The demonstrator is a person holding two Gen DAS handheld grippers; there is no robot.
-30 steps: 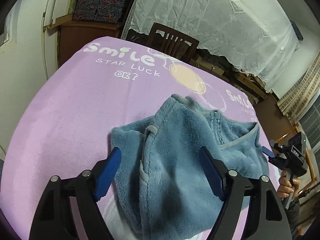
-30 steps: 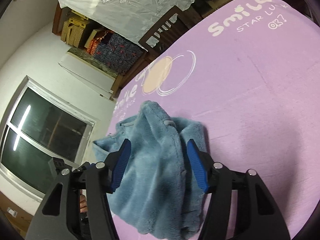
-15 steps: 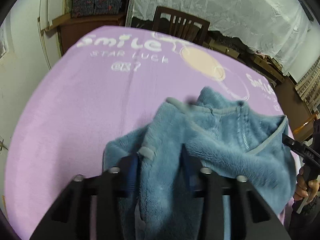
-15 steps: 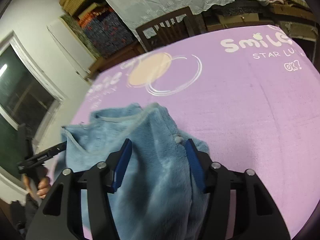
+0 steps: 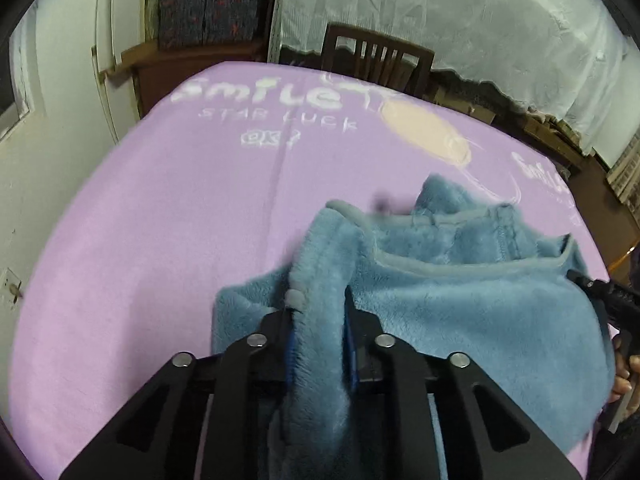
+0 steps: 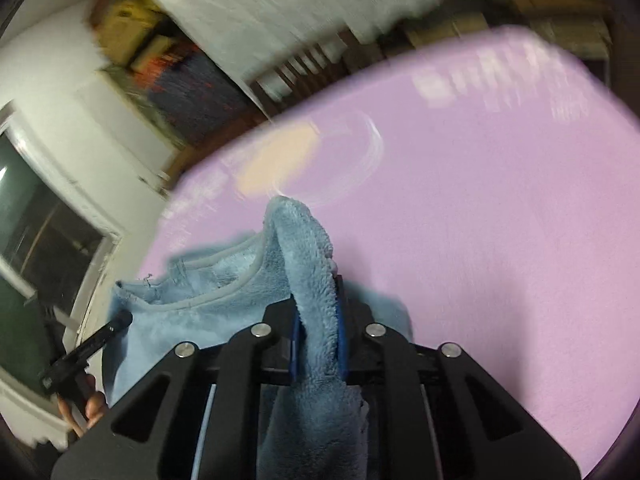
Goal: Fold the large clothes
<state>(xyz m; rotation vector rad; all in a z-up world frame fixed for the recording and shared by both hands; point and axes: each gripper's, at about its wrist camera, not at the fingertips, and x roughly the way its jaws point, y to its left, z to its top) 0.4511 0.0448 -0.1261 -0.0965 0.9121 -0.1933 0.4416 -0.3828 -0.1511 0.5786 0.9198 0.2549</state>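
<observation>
Both claws closed, pinching fleece jacket (image 5: pixel 460 312) ridges.

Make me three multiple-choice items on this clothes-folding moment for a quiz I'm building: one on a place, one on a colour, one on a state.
1. Where does the fleece garment lie?
A. on a chair
B. on the purple blanket
C. on the floor

2. What colour is the garment?
A. blue
B. red
C. white

3. How does the left claw stand?
A. wide open above the cloth
B. shut on nothing
C. shut on a fold of the garment

Answers:
1 B, purple cloth surrounds the garment.
2 A, its pile is blue in both views.
3 C, its blue pads pinch a ridge of fleece, having just closed; the right claw grips likewise.
</observation>
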